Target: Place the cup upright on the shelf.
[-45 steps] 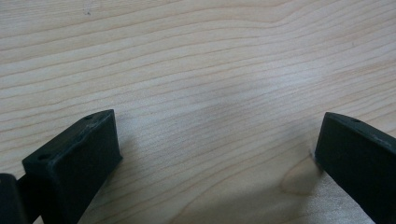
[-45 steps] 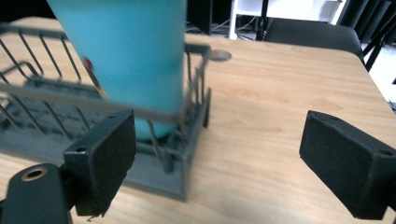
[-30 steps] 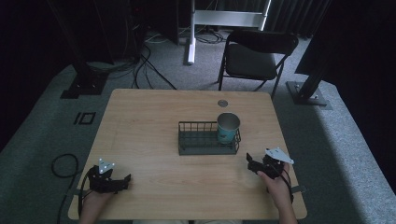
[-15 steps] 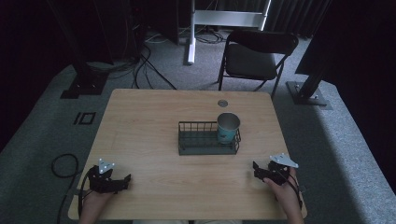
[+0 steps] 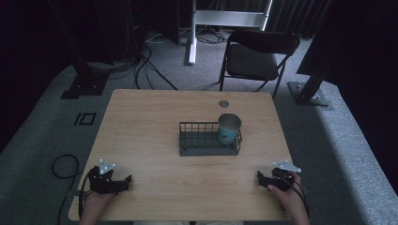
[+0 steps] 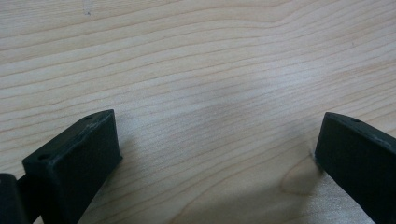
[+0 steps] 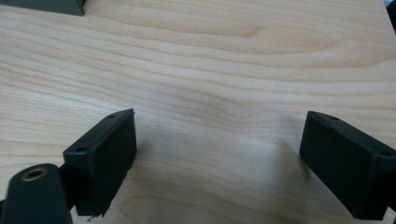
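A teal cup (image 5: 229, 128) stands upright in the right end of a dark wire basket (image 5: 197, 143) at the middle of the wooden table (image 5: 155, 117). My left gripper (image 5: 126, 180) rests near the table's front left corner, held by a hand, pointing right. Its jaws stand wide apart over bare wood in the left gripper view, nothing between the fingers (image 6: 74, 158). My right gripper (image 5: 261, 177) lies near the front right corner, pointing left, also open with bare wood between its fingers (image 7: 105, 154). A corner of the basket (image 7: 46, 5) shows at the top left of the right gripper view.
A round cable hole (image 5: 224, 103) sits in the table behind the basket. A black folding chair (image 5: 256, 56) stands beyond the far edge. Cables (image 5: 141, 61) and stand bases (image 5: 309, 93) lie on the grey floor around the table.
My right gripper has drawn back toward the table's front right corner and settled lower. The left gripper has stayed where it was.
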`<state>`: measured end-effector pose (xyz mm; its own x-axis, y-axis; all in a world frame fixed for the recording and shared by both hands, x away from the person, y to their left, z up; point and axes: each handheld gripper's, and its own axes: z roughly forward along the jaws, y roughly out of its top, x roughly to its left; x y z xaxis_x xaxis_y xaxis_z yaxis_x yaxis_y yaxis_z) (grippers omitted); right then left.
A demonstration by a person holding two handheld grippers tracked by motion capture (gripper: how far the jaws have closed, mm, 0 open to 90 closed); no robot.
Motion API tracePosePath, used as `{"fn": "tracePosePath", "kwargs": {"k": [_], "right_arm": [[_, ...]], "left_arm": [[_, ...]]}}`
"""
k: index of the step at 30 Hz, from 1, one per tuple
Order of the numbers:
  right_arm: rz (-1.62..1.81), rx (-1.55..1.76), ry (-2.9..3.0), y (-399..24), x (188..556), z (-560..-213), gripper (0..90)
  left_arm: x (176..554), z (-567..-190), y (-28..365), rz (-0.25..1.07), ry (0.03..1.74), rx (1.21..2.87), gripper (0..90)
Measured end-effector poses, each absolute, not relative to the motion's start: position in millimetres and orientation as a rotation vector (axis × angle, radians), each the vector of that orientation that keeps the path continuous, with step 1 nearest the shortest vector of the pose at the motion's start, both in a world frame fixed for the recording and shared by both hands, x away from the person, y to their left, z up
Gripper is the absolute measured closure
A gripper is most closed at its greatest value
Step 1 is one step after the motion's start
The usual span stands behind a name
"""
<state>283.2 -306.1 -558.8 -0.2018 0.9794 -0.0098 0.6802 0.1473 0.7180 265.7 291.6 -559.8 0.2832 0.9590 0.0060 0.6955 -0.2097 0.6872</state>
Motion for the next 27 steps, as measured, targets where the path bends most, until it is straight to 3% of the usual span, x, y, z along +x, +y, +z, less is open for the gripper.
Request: {"fn": "tracePosePath", "kwargs": {"k": [27], "right_arm": [[0.815, 1.641, 1.885, -313, 269, -560, 10.6]], "left_arm": [[267, -560, 287, 0.620, 1.544, 1.940, 0.6]]}}
